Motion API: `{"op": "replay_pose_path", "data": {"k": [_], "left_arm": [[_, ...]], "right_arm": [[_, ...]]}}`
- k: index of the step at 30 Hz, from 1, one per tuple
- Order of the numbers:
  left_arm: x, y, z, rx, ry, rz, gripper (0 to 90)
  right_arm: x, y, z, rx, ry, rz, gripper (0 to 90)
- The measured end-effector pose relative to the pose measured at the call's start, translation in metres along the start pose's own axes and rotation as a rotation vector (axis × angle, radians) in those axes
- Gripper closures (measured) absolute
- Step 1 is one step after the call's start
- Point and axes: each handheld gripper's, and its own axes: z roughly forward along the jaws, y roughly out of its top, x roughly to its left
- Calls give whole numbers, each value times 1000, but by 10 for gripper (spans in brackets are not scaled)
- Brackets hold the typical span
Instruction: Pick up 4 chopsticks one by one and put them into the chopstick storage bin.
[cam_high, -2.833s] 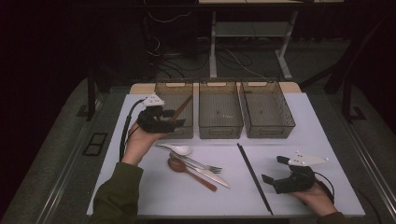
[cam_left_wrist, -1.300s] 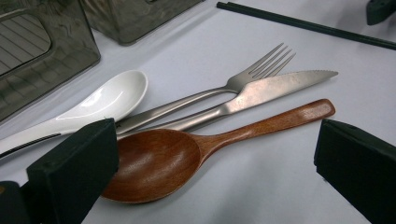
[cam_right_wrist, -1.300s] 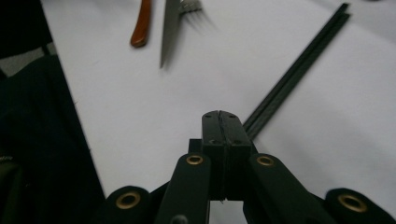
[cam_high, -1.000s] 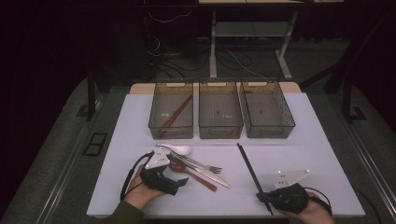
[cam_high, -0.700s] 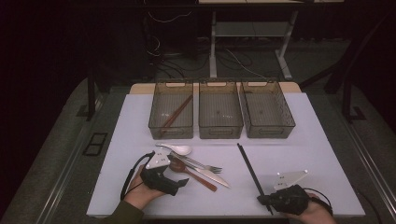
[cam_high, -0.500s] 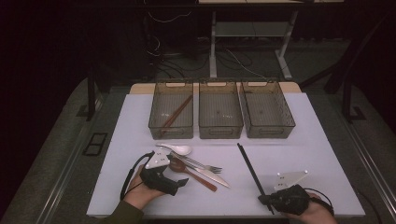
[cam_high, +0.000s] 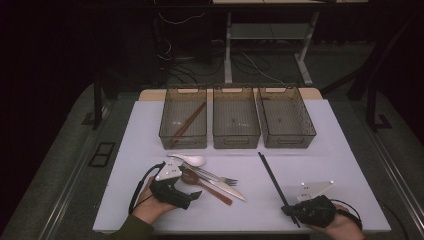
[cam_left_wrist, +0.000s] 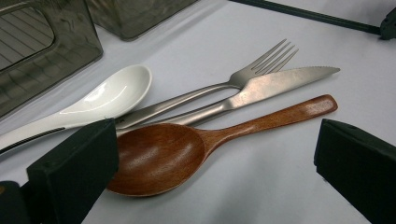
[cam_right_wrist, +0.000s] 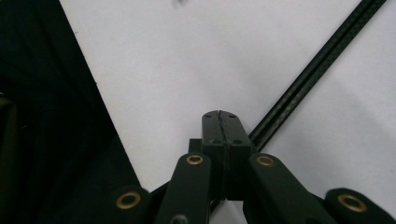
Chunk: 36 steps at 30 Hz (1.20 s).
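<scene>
I find no legible text, label, brand or number on anything here. The grey plates on top of the grippers carry small dark marks, too small for me to read. The cutlery and the bins bear no readable print.

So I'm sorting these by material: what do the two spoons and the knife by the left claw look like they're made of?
Brown spoon: probably wood, visible grain, satin sheen. White spoon: likely glazed ceramic, glossy highlights, though possibly plastic. Knife: metal, brushed steel look, serrated edge.
</scene>
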Motion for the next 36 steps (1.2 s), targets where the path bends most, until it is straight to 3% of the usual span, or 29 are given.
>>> {"op": "replay_pose_path", "data": {"k": [14,18,20,25,29,36], "left_arm": [[1,0,-1,-3,-1,-1,0],[1,0,0,-4,-3,-2,0],[1,0,0,-4,-2,-3,0],[1,1,-1,-10,2,-10,0],[1,0,0,-7,2,-13,0],[2,0,-1,-4,3,-13,0]], "right_arm": [[-13,-6,-7,2,-49,31,890],[-14,-2,-11,-40,-34,48,887],[-18,1,-13,-71,-50,78,850],[-36,16,-11,-102,-110,150,832],[-52,32,-4,-118,-153,188,888],[-89,64,18,-118,-218,237,890]]}}
